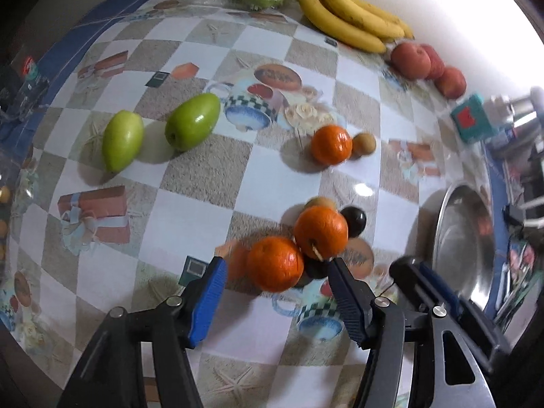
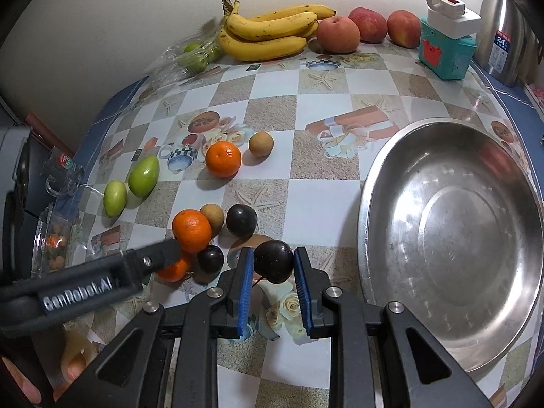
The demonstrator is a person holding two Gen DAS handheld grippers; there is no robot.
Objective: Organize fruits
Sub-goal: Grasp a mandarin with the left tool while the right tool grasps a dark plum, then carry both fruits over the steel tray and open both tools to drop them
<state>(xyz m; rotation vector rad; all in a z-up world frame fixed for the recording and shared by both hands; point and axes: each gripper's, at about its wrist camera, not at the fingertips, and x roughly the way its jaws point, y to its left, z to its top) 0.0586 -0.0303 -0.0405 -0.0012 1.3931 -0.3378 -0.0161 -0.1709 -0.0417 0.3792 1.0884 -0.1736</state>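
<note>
My right gripper is shut on a dark plum, held just left of the steel bowl. My left gripper is open around an orange on the table; its fingers do not touch it. That gripper shows in the right wrist view. A second orange leans against the first, with dark plums and a small brown fruit beside them. A third orange and a brown fruit lie farther off. Two green fruits lie at the left.
Bananas, red apples and a bag of green fruits sit by the back wall. A teal box with a white plug and a steel kettle stand back right. A clear container is at the left edge.
</note>
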